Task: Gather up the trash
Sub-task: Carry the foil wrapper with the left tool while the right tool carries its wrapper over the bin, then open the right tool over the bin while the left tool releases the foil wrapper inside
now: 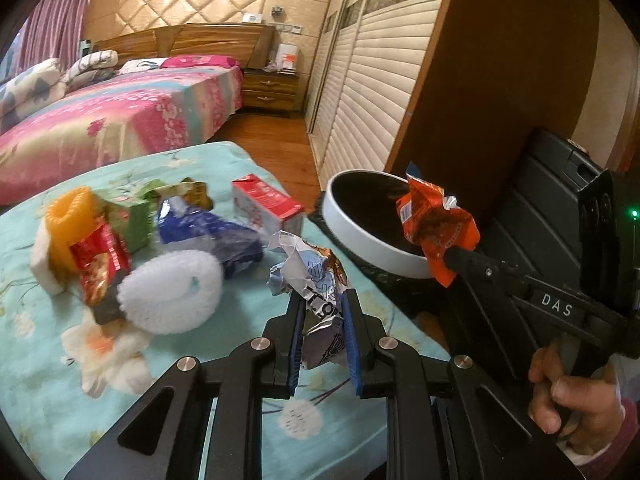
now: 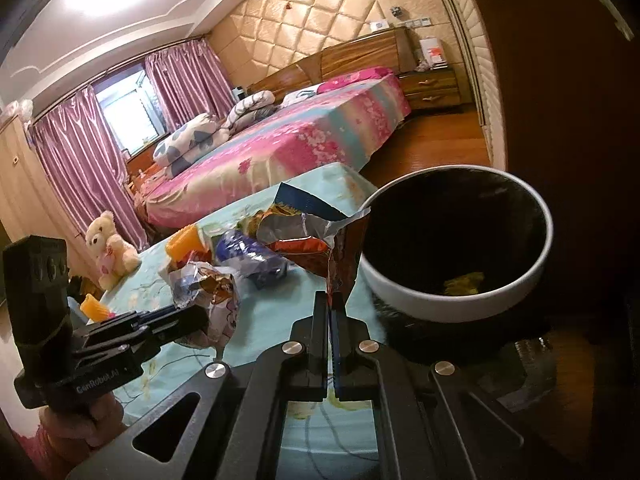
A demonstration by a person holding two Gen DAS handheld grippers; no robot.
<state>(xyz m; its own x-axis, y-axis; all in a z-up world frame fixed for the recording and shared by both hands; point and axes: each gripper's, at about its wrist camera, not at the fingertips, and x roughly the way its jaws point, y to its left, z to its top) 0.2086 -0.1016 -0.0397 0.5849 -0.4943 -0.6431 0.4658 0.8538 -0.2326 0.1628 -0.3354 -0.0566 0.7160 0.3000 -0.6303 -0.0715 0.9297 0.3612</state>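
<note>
My left gripper (image 1: pixel 323 300) is shut on a crumpled silver-and-white wrapper (image 1: pixel 316 276), held just above the teal floral cloth (image 1: pixel 40 380). The same wrapper (image 2: pixel 216 292) shows in the right wrist view at the left gripper's (image 2: pixel 196 320) tip. My right gripper (image 2: pixel 330 297) is shut on a crumpled orange foil wrapper (image 2: pixel 344 256). In the left wrist view that orange wrapper (image 1: pixel 432 220) hangs over the near rim of a white trash bin (image 1: pixel 352 236) with a black liner, pinched by the right gripper (image 1: pixel 452 258). The bin (image 2: pixel 420 300) stands open just right of the wrapper, a yellow scrap (image 2: pixel 464 282) at its bottom.
More trash lies on the cloth: a yellow ribbed tube (image 1: pixel 68 220), a green box (image 1: pixel 128 220), a red carton (image 1: pixel 268 204), a blue wrapper (image 1: pixel 208 236), a white foam net (image 1: pixel 172 292). Behind are a pink bed (image 1: pixel 100 120), a louvred wardrobe (image 1: pixel 360 100) and a teddy bear (image 2: pixel 108 248).
</note>
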